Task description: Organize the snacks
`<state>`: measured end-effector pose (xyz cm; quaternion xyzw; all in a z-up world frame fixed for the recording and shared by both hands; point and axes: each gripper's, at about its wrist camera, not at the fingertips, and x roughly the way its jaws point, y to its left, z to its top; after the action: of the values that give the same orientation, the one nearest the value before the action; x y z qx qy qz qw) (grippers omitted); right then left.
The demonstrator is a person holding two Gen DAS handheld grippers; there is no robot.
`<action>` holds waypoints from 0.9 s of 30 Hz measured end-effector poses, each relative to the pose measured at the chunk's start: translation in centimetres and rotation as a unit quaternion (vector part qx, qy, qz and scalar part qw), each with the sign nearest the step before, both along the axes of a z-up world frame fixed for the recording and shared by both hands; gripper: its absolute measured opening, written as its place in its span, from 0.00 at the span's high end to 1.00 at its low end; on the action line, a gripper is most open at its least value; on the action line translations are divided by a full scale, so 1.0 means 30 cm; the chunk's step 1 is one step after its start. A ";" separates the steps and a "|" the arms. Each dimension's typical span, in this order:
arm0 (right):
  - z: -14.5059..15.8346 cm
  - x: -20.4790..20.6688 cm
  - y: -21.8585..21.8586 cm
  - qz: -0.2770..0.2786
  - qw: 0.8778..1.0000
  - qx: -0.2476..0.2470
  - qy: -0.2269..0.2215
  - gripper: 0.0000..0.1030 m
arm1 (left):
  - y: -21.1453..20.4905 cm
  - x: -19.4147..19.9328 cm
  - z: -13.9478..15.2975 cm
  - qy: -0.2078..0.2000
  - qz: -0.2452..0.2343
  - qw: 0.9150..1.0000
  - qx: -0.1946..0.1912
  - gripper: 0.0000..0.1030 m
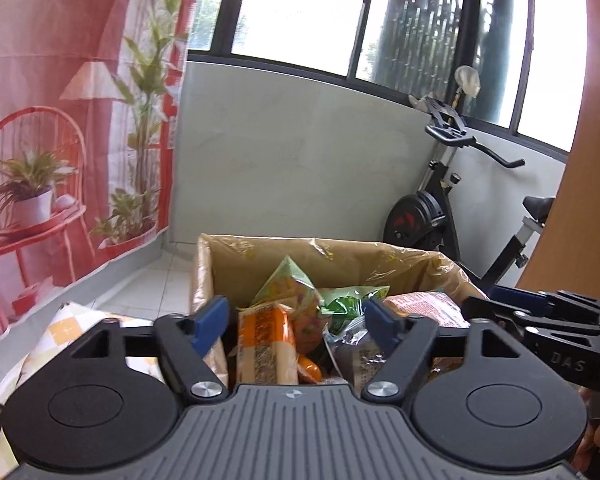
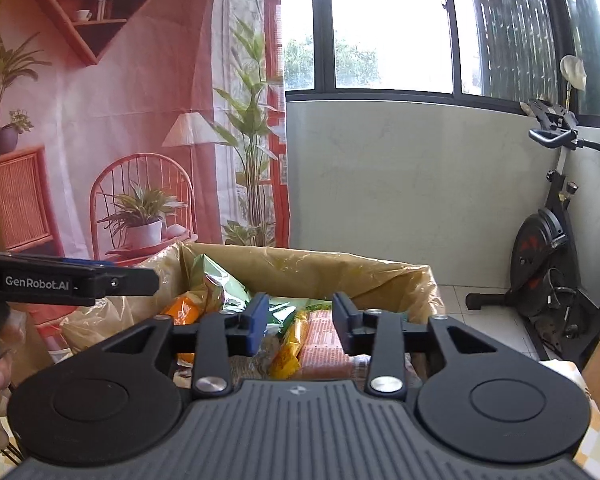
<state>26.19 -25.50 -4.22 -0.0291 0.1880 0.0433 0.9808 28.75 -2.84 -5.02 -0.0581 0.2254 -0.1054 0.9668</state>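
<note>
Above the plastic-lined cardboard box [image 1: 400,258] of upright-packed snack packets [image 1: 266,344], both the left gripper [image 1: 296,322] and right gripper [image 2: 300,320] are held with jaws open and empty, seemingly poised for picking.

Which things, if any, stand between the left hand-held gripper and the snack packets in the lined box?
Nothing visible does. The left hand-held gripper is open above the snack packets in the lined box, with only air between.

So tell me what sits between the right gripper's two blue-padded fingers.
Nothing held: the open right gripper frames snack packets in the plastic-lined cardboard box beyond, right wrist view.
</note>
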 end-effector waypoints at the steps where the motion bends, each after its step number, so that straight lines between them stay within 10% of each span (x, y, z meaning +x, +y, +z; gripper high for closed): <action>1: 0.005 -0.008 0.000 -0.003 1.000 0.003 0.002 0.47 | 0.006 -0.015 0.010 -0.002 0.003 1.000 0.000 0.16; 13: 0.085 -0.182 0.003 -0.028 0.999 0.044 -0.016 0.06 | 0.014 -0.191 0.104 -0.003 0.031 0.999 0.023 0.08; 27: 0.161 -0.403 0.075 -0.013 0.998 0.058 -0.037 0.00 | -0.021 -0.406 0.212 -0.030 0.071 0.995 0.063 0.05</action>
<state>14.10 -23.25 0.62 0.0289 0.1495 0.0403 0.9875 16.57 -3.48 1.35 -0.0101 0.1973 -0.0241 0.9800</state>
